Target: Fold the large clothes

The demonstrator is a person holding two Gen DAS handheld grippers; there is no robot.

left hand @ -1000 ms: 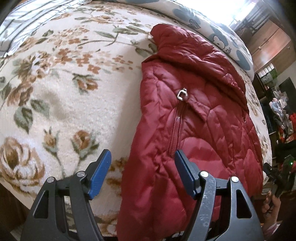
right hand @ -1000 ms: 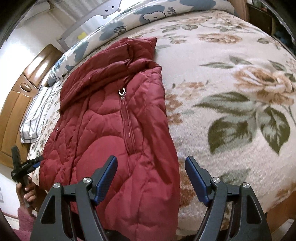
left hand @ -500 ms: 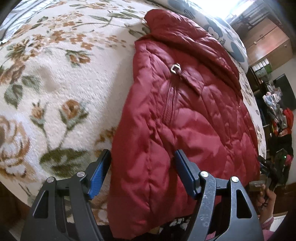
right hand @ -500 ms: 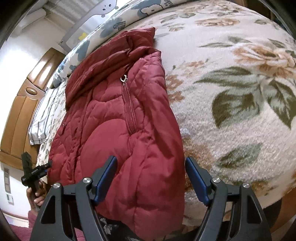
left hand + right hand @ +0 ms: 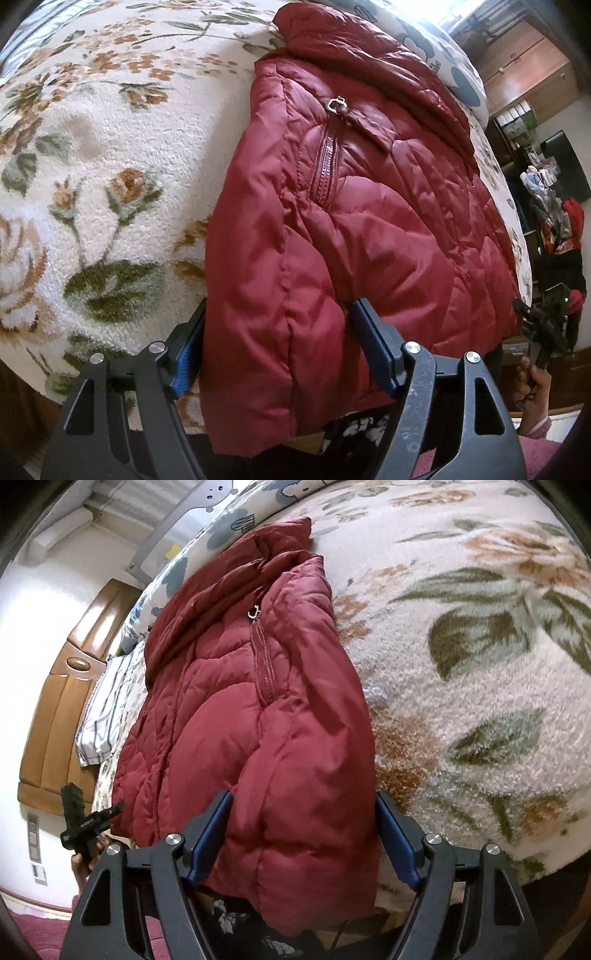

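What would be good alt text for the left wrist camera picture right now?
A dark red quilted jacket lies on a floral blanket, its near hem hanging over the bed edge between the open blue-padded fingers of the left hand-held gripper. A metal zipper pull shows near the collar.

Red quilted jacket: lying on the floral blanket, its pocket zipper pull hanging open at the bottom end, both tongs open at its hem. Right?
Not quite. The zipper pull sits at the pocket's top end, as the left wrist view shows; the rest stands.
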